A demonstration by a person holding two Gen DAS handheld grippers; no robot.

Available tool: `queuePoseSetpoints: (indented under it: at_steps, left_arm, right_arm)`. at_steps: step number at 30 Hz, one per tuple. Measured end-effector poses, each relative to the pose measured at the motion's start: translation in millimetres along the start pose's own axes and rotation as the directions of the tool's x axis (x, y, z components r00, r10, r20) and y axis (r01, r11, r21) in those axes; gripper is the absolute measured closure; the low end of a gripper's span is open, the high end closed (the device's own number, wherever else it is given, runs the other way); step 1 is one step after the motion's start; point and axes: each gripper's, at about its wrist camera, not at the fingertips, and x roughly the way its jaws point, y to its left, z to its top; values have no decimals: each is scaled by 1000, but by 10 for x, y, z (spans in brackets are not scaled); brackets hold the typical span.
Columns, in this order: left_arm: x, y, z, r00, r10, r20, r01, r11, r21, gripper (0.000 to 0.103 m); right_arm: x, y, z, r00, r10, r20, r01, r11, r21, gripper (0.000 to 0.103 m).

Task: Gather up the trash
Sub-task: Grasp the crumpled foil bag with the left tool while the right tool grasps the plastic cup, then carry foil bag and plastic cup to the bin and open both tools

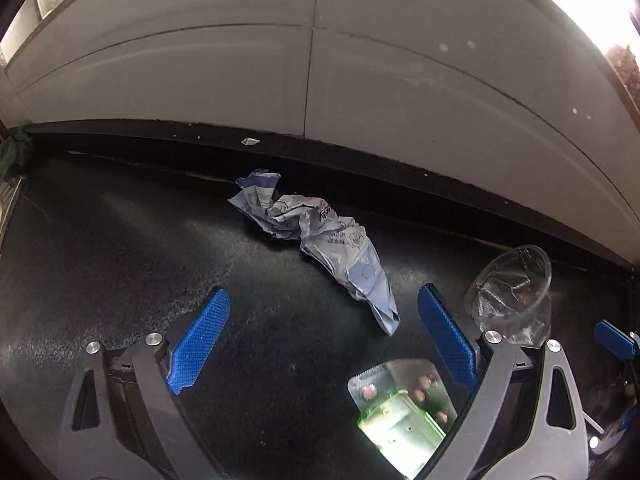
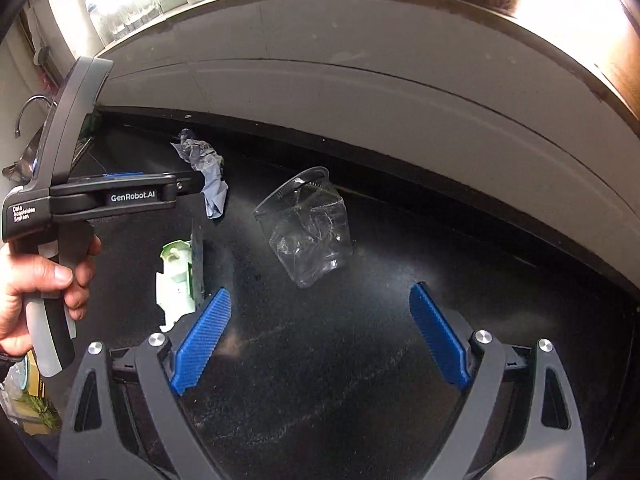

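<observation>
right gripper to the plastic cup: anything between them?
Nothing. Right wrist view shows only bare black counter between the open right gripper and the cup.

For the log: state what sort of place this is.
Likely a home kitchen: a dark countertop against a tiled wall, a faucet at the left, jars on the sill.

Crumpled blue-white wrapper [image 1: 316,236], crushed clear cup [image 1: 510,286] on its side, blister pack [image 1: 400,408] — all on dark counter.
</observation>
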Motion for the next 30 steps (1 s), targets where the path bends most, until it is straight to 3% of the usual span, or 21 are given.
queuePoseSetpoints:
  at_steps: [4, 8, 9, 11, 12, 13, 15, 16, 17, 18, 19, 25, 30]
  left_arm:
    - [285, 45, 125, 1000, 18, -22, -19, 1000, -22, 11]
    - [364, 55, 207, 998, 52, 18, -52, 999, -14, 11]
    - [371, 58, 221, 998, 52, 25, -51, 999, -16, 11]
    - [367, 71, 238, 998, 41, 40, -40, 999, -21, 13]
    - [360, 68, 239, 998, 34, 48, -33, 999, -23, 18]
    - [338, 69, 227, 998, 26, 56, -25, 999, -20, 22]
    - [307, 52, 234, 998, 11, 70, -10, 1000, -6, 50]
    - [283, 42, 216, 998, -3, 65, 4, 1000, -7, 52]
    - [269, 54, 211, 998, -18, 57, 19, 1000, -14, 62]
    - [252, 74, 205, 998, -31, 48, 33, 999, -24, 67]
    - [224, 93, 199, 998, -38, 45, 39, 999, -31, 67]
    - [-334, 54, 86, 992, -34, 118, 27, 998, 57, 70]
    - [-947, 2, -196, 984, -42, 170, 23, 993, 111, 70]
  right_arm:
    - [322, 5, 96, 999, 24, -24, -25, 999, -29, 15]
    - [511, 58, 158, 1000, 24, -17, -25, 998, -62, 16]
    - [541, 68, 167, 1000, 22, -15, -23, 998, -66, 18]
    - [604, 97, 187, 999, 25, -25, -26, 997, -74, 30]
    - [626, 112, 189, 999, 29, -32, -32, 997, -77, 34]
    - [633, 131, 191, 999, 27, -35, -29, 996, -82, 46]
    - [595, 174, 178, 999, 31, -28, -33, 995, -95, 47]
    - [563, 186, 159, 999, 27, -25, -29, 994, -102, 54]
    - [530, 202, 147, 1000, 21, -22, -23, 994, -103, 59]
    - [494, 209, 133, 1000, 19, -21, -21, 995, -98, 59]
    - [451, 212, 118, 1000, 23, -20, -24, 996, -90, 63]
    - [-15, 182, -14, 999, 10, 32, -9, 1000, -29, 65]
    - [-468, 256, -184, 997, -5, 82, 4, 1000, 3, 65]
